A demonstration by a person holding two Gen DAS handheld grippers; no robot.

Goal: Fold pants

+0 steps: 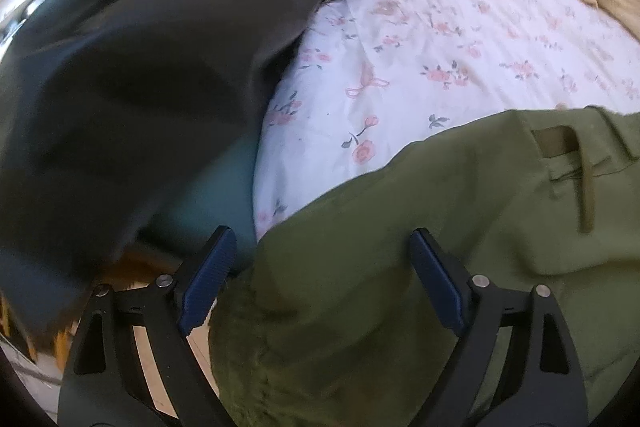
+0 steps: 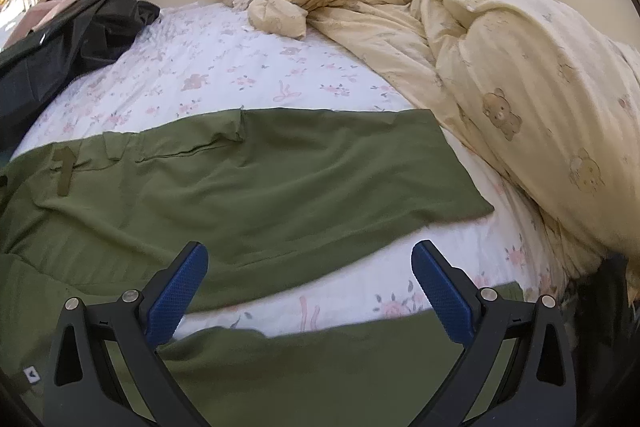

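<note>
The olive-green pants lie spread across the floral bedsheet, waistband end to the left and legs running right; the far leg lies flat toward the cream bear-print duvet, the near leg sits along the bed's front edge, and a strip of sheet shows between them. The work looks to be at its opening step, the approach to a first grip, with no fold made yet. The left gripper hangs over the waist end of the pants with its jaws wide apart, green cloth lying below and between them but no pad pressing on it; nothing is held. The right gripper is likewise spread wide and empty, poised above the gap between the two legs. By my reading, the next move calls for each gripper to come down on an edge of the near leg, pinch a single layer, and carry it over onto the far leg. The left view is smeared by blur, so the waistband's belt loop is plain but the seams are not; the near leg's hem is cut off at the frame, and a black garment fills the left side
</note>
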